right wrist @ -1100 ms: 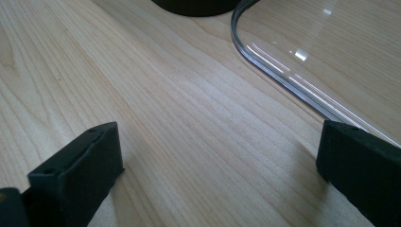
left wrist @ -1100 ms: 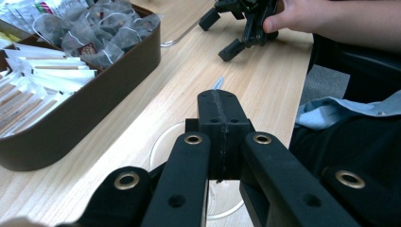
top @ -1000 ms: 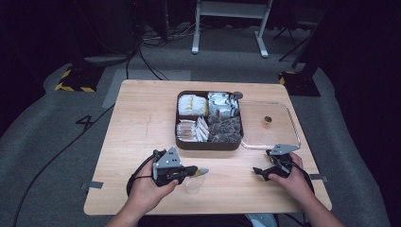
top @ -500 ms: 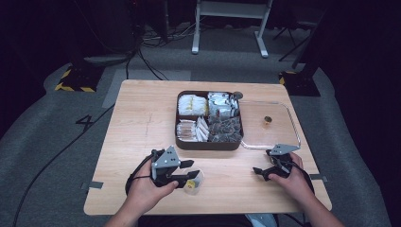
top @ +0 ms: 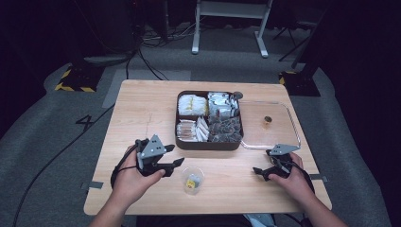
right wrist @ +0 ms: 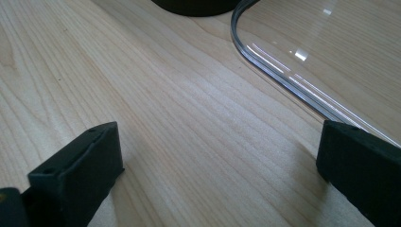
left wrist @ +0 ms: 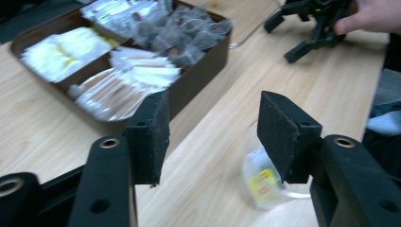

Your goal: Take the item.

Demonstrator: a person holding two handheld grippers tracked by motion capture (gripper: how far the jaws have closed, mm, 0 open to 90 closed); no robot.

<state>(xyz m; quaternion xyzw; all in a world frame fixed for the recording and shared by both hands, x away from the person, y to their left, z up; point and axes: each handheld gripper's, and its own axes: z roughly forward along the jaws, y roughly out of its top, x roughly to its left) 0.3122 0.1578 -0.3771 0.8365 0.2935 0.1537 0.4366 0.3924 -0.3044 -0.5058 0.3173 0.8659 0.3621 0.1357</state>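
One small clear plastic cup with a yellow-tagged packet stood released on the bench; left tongs had just opened, backed off left; right tongs open, empty.

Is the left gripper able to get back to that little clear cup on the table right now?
Probably yes: the left gripper is open, the clear cup stands upright just beside its jaws, and only bare table lies between them.

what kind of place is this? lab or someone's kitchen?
Most likely a lab or recording studio, not a kitchen. A lone wooden table stands on grey carpet, with loose cables and yellow-black hazard tape on the floor, dark surroundings, and a metal stand behind.
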